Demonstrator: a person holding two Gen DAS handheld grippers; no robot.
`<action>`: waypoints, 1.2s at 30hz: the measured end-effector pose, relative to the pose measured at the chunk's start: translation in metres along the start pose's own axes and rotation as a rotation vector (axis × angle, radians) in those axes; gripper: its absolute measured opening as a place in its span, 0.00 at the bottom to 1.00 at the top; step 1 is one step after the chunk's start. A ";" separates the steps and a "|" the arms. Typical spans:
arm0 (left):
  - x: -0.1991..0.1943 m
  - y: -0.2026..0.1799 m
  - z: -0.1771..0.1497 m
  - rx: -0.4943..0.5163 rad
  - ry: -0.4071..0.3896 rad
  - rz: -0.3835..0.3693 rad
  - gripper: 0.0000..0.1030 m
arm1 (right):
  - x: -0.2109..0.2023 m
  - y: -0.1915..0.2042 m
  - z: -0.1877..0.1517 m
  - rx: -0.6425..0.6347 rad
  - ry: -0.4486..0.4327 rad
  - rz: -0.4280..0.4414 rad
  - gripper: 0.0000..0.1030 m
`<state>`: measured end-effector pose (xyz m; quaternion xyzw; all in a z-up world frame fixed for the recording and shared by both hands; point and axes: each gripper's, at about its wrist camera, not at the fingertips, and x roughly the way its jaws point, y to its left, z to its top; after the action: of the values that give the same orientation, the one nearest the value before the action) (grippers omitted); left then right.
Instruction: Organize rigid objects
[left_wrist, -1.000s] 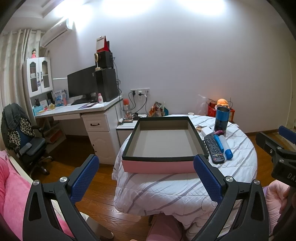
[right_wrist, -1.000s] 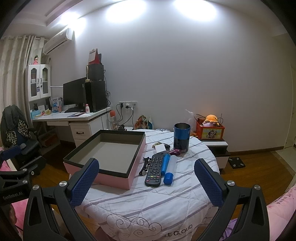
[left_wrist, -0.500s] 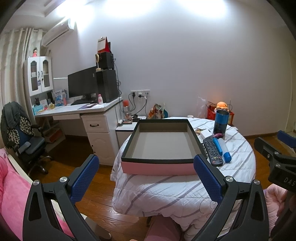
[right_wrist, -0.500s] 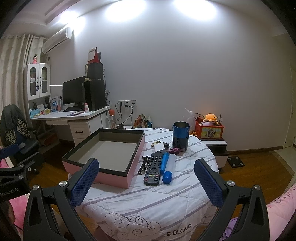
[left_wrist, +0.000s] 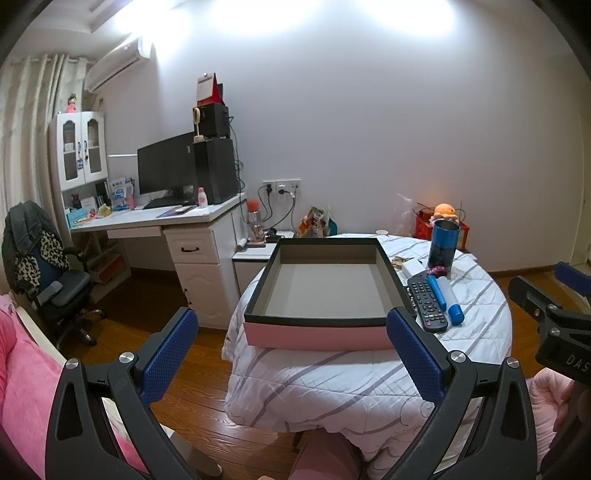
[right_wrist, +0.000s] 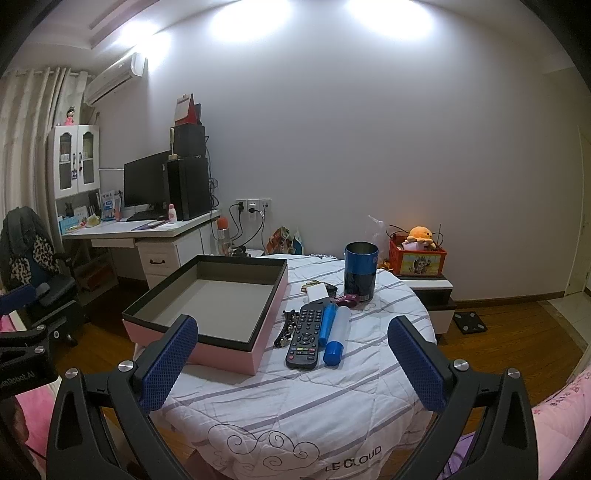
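Observation:
An empty pink box with a black rim (left_wrist: 325, 321) (right_wrist: 258, 350) sits on a round table with a striped white cover (right_wrist: 288, 406). To its right lie a black remote (right_wrist: 306, 339) (left_wrist: 426, 305), a blue pen (right_wrist: 327, 325), a clear tube with a blue cap (right_wrist: 337, 336) (left_wrist: 450, 301), a white block (right_wrist: 317, 291), a small purple thing (right_wrist: 347, 300) and a black chain (right_wrist: 286, 328). A blue and black cylinder (right_wrist: 361, 271) (left_wrist: 443, 245) stands behind them. My left gripper (left_wrist: 291, 354) and right gripper (right_wrist: 291, 362) are open, empty and short of the table.
A white desk (left_wrist: 155, 218) with a monitor and speakers stands at the left, with an office chair (left_wrist: 48, 273) in front. A red box with an orange plush (right_wrist: 417, 251) sits on a low stand right of the table. Wooden floor lies around the table.
Both grippers have drawn back slightly from the table, so the box and objects look a little smaller and farther. Both stay open and empty.

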<state>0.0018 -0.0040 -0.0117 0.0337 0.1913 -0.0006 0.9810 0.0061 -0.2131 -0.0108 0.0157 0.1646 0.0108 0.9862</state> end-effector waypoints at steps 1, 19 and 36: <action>0.000 0.000 0.000 -0.001 -0.001 0.001 1.00 | 0.000 0.000 0.000 -0.001 -0.002 -0.001 1.00; 0.001 0.002 0.001 0.000 0.002 0.005 1.00 | 0.006 0.007 -0.001 -0.017 -0.002 0.011 1.00; 0.003 0.004 0.000 0.007 0.007 0.005 1.00 | -0.002 0.010 -0.002 -0.055 -0.069 -0.021 1.00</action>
<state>0.0045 -0.0002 -0.0121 0.0375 0.1945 0.0011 0.9802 0.0036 -0.2028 -0.0117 -0.0129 0.1302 0.0045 0.9914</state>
